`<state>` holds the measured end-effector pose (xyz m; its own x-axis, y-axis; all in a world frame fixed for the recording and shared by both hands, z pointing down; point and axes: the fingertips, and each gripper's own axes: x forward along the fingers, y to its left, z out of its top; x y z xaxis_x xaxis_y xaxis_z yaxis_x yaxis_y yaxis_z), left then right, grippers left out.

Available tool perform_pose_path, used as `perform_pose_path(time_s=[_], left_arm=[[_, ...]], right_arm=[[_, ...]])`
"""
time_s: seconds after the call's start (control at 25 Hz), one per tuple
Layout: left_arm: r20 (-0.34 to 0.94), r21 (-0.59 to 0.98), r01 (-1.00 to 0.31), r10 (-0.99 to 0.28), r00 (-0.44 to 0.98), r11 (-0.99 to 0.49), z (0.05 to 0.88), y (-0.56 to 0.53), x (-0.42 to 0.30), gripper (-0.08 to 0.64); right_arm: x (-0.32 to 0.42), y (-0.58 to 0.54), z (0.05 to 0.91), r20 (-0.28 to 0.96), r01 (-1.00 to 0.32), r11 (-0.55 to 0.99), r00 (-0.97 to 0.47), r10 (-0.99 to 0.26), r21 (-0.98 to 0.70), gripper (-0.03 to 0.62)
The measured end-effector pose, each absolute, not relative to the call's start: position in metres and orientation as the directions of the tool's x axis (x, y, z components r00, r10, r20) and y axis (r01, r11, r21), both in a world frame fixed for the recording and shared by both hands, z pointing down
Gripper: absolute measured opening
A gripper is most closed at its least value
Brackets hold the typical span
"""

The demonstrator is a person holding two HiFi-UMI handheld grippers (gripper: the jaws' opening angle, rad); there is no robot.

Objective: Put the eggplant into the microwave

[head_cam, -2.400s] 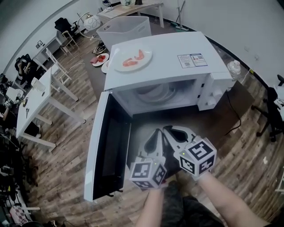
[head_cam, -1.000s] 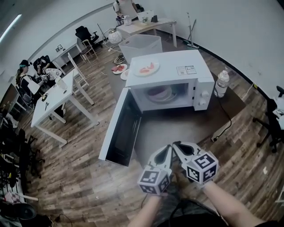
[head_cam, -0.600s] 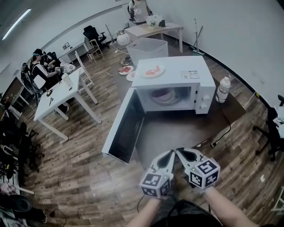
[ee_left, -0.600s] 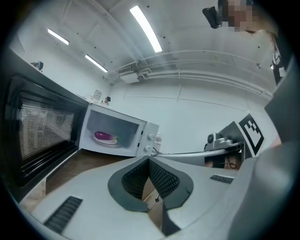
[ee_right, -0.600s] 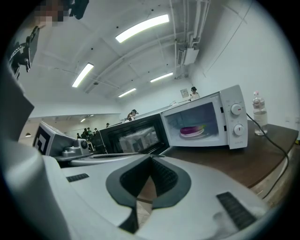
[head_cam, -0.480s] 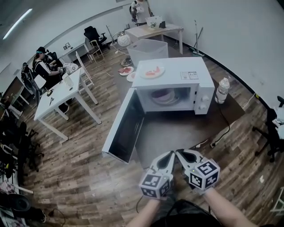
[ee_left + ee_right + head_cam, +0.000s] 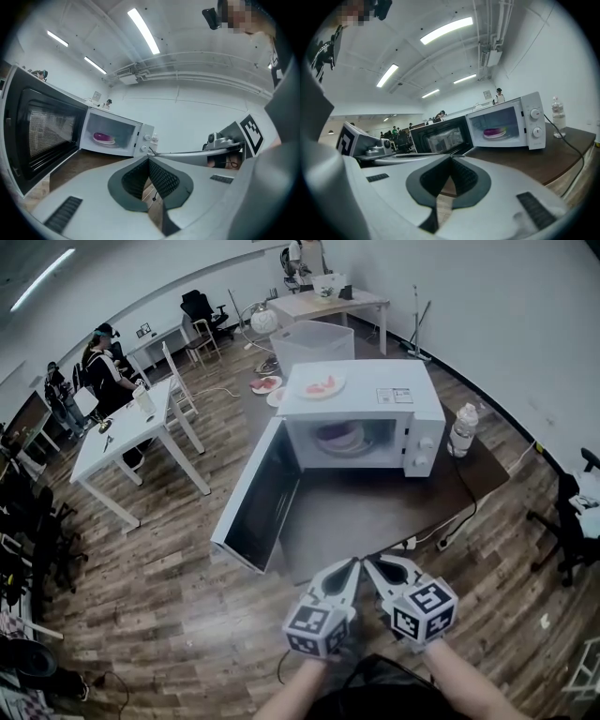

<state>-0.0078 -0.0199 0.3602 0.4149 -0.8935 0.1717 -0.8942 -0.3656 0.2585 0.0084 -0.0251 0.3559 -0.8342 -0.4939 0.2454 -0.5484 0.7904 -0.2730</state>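
Even overhead light from ceiling strip lights (image 7: 446,30), blown out to pure white in both gripper views; the white walls are bright too. Head view is dimmer and flatter, with heavy fisheye: walls and floor curve hard, corners darken. Gripper views are circular with black borders and stretched edges. Shadows soft, no hard edges. Microwave (image 7: 361,418) cavity reads bright and legible. Near foreground in the gripper views is soft; far background slightly blurry.

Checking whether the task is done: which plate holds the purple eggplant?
The inside plate, within the open microwave, carries the purple eggplant. The top plate, resting on the microwave's roof, holds red food instead.
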Motion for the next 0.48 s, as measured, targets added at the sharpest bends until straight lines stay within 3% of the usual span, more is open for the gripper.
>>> perform_pose_path(time_s=[0.48], left_arm=[[0.152, 0.276, -0.898, -0.907, 0.393, -0.343, 0.35, -0.001, -0.003, 0.0]], right_arm=[[0.013, -0.005, 0.345, 0.219, -0.529, 0.803, -0.848, -0.483, -0.276, -0.002]])
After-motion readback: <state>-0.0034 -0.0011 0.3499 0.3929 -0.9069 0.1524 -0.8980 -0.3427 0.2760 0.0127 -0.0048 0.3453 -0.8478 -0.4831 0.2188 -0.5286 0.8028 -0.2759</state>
